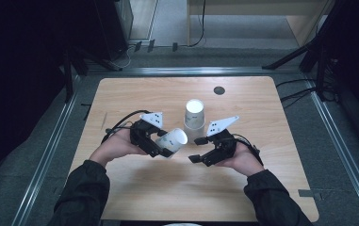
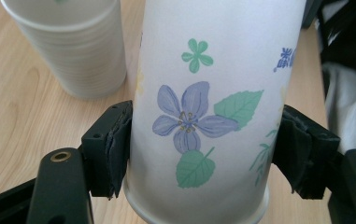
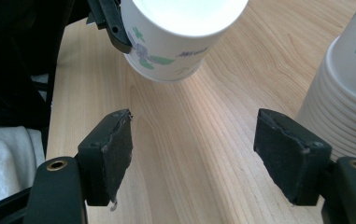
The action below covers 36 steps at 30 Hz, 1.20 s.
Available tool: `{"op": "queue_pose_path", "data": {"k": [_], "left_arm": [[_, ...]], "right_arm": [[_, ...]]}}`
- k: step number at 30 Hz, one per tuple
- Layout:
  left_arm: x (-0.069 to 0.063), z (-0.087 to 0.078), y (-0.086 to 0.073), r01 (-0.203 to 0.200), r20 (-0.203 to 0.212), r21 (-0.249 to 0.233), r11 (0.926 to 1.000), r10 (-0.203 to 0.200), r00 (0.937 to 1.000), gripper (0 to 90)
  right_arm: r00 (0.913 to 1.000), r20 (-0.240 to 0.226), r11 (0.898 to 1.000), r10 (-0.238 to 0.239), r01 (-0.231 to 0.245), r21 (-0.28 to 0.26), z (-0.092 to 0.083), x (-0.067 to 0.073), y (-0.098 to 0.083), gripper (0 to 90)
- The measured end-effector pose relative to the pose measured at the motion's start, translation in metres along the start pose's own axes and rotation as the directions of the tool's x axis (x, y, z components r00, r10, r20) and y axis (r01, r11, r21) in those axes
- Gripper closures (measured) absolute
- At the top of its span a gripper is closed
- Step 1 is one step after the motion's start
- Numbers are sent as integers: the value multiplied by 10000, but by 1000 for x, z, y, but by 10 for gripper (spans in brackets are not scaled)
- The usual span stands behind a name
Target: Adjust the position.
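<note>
Paper cup [image 1: 173, 140] is being clamped sideways by the left gripper [image 1: 160, 147], pulled off the stack [image 1: 194, 115], while the right gripper [image 1: 199, 149] is waiting, jaws wide and empty.

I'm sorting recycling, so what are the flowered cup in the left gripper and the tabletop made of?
The flowered cup looks like thin matte paper: printed purple flowers and green leaves, a rolled rim, like the nested cup stack. The left gripper is clamped on it. The tabletop looks like light wood or wood-grain laminate, smooth, with streaky grain; which one is unclear.
</note>
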State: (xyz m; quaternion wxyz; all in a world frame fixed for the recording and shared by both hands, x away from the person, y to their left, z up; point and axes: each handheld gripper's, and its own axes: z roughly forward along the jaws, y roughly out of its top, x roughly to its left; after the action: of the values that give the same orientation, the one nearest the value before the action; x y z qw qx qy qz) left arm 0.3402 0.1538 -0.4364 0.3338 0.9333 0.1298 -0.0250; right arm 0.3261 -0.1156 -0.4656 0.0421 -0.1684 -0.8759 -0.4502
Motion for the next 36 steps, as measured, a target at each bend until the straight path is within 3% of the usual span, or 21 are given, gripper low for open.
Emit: {"op": "queue_pose_path", "data": {"k": [7,12,15,22,28,35,36], "left_arm": [[-6,3,3,-340,-150,566,9978,349,9993,276],[-10,14,3,-561,-186,1375,9889,592,9981,276],[-13,21,6,-745,-235,1885,9792,804,9965,276],[-19,30,10,-1034,-146,2200,9700,1092,9939,276],[-24,34,11,-1514,-123,2305,9612,1585,9873,277],[-28,39,15,-1766,6,2484,9524,1822,9833,277],[-29,40,15,-1705,-21,2438,9547,1763,9843,277]], "right_arm": [[9999,29,9998,-146,146,-114,2,0,1,283],[9995,-13,9994,-303,302,-164,3,2,2,279],[9993,-50,9991,-369,368,-207,4,2,2,276],[9988,-253,9990,-413,409,-153,11,5,3,267],[9977,-382,9984,-556,553,-84,18,8,5,259],[9966,-556,9981,-606,613,96,27,11,7,261],[9960,-588,9976,-671,678,116,29,11,8,263]]}}
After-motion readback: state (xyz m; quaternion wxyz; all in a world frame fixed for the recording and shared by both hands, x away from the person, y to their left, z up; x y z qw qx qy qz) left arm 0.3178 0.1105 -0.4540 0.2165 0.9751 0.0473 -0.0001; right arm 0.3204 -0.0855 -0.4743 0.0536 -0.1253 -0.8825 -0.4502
